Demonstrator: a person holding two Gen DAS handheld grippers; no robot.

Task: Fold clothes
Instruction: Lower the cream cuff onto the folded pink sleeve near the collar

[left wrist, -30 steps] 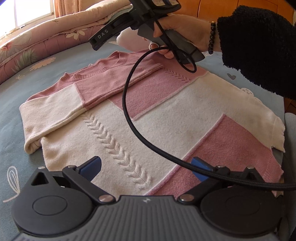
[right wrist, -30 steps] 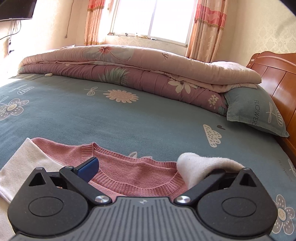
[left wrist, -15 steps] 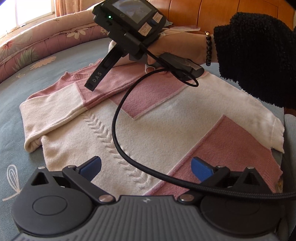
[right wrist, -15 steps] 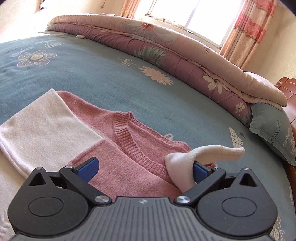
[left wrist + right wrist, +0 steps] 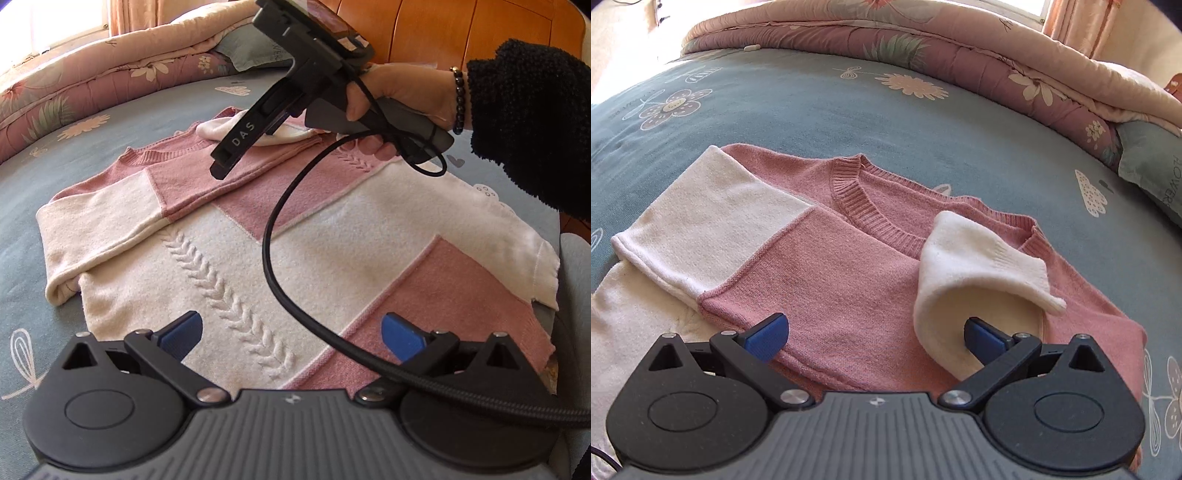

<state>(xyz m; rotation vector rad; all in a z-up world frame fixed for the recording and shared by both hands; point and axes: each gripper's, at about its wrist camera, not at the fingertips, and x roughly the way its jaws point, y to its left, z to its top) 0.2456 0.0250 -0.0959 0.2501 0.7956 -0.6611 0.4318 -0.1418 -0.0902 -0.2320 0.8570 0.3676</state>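
A pink and cream knitted sweater (image 5: 295, 236) lies flat on a bed (image 5: 820, 107) covered with a grey-blue flowered sheet. One sleeve (image 5: 122, 218) is folded across the chest, half cream, half pink.

Seen from the left wrist, the left gripper (image 5: 291, 336) hovers over the sweater's lower part with its blue-tipped fingers (image 5: 183, 334) spread wide and nothing between them. A black cable (image 5: 273, 236) curves across the view to the other tool.

The right gripper (image 5: 873, 334) is held by a hand (image 5: 402, 88) in a fuzzy black sleeve (image 5: 535, 125) with a dark bead bracelet (image 5: 458, 99). It sits low over the sweater near the neckline (image 5: 871, 206). Its fingers (image 5: 768, 332) are also wide apart. The cream cuff (image 5: 975, 273) of the second sleeve lies curled on the pink chest, and the right finger sits at or just inside the cuff's opening; nothing is pinched.

Beyond the sweater a rolled pink floral quilt (image 5: 923, 48) runs along the far side of the bed, with a grey-green pillow (image 5: 1148, 162) beside it and a wooden headboard (image 5: 461, 29) behind.
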